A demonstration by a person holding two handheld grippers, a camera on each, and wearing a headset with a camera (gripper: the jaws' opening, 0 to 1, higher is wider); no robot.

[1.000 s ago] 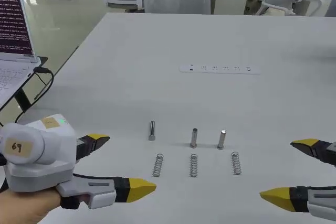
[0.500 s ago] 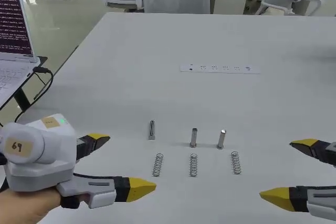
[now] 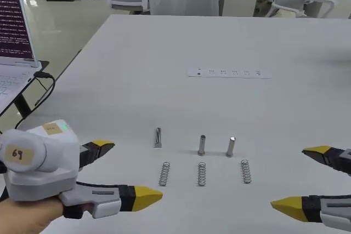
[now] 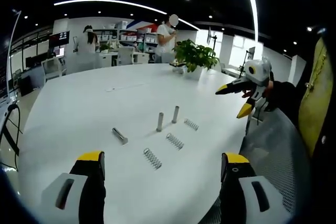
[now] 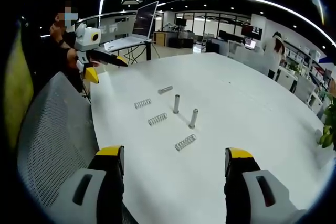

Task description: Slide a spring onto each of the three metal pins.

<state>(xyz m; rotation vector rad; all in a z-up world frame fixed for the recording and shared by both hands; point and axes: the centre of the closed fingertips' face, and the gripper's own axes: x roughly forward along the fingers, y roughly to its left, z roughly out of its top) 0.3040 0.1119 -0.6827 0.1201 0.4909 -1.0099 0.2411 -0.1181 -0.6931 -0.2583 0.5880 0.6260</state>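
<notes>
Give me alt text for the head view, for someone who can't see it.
Three springs lie in a row on a white table, one in front of each of three metal pins, none on a pin yet. The left gripper and right gripper, both open and empty, flank them in the foreground.

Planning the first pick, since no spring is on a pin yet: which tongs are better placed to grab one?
Left, probably. The left tongs are open, with one tip close beside the left spring. The right tongs are open too, but sit farther from the right spring.
</notes>
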